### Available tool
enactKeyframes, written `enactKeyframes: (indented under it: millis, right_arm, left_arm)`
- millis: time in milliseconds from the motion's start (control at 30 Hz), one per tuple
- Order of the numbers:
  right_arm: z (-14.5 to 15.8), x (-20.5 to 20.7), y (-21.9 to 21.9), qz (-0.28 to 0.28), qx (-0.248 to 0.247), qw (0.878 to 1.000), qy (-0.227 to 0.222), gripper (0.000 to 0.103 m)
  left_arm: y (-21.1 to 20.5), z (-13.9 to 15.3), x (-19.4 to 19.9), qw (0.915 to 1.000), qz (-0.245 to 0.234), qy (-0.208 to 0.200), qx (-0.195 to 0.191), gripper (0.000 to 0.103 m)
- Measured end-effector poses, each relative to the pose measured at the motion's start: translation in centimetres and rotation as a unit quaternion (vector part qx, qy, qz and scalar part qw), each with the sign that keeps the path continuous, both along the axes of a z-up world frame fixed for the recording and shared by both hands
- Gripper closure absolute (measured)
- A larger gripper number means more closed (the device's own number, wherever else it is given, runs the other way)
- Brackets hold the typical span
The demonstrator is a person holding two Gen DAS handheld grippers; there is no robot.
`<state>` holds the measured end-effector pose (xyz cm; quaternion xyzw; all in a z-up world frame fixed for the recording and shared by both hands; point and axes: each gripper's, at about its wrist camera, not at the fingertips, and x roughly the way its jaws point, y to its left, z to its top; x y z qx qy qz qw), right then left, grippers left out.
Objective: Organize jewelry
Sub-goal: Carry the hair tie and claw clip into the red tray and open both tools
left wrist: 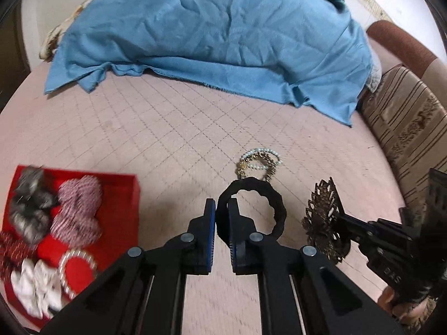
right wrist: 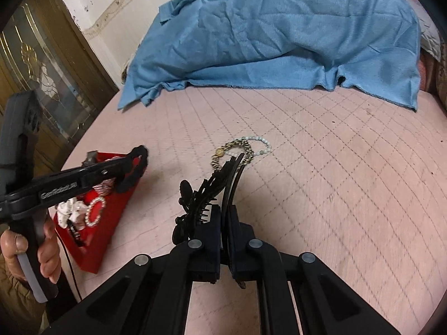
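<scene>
In the left wrist view my left gripper (left wrist: 222, 209) is shut on the near side of a black hair-tie ring (left wrist: 280, 212), lifted off the pink quilted bed (left wrist: 167, 128). To its right, my right gripper (left wrist: 339, 216) is shut on an ornate bronze hair clip (left wrist: 318, 217). The right wrist view shows the same clip (right wrist: 195, 195) pinched edge-on in my right gripper (right wrist: 225, 209), and the left gripper (right wrist: 131, 162) carrying the hair tie (right wrist: 144, 156) above a red box (right wrist: 97, 245). A pearl bracelet tangled with gold chain (left wrist: 259, 162) (right wrist: 243, 148) lies on the bed ahead.
The red box (left wrist: 123, 209) at left holds a grey scrunchie (left wrist: 30, 206), a striped scrunchie (left wrist: 78, 212), a pearl ring (left wrist: 78, 270) and white fabric pieces. A blue blanket (left wrist: 209, 28) covers the far bed. A patterned cushion (left wrist: 405, 128) borders the right; a glass-panelled door (right wrist: 42, 64) stands left.
</scene>
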<state>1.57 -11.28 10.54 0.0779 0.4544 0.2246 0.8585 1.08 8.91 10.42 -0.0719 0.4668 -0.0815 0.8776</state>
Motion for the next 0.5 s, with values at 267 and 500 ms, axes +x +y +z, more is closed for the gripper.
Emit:
enactKeyframes:
  millis: [267,500]
  right_arm:
    - [2.5,-3.1,1.2,0.006,0.011,1.0,-0.015,0.098]
    - [3.8,-5.1,4.2,0.029,0.02,0.999,-0.02,0.097]
  left_arm:
    - [4.2,3.2,-6.8,0.9983,0.051,-0.028,0.001,0.095]
    - [10.7,3.1,-11.9,0.991,0.131,-0.021,0.018,0.095]
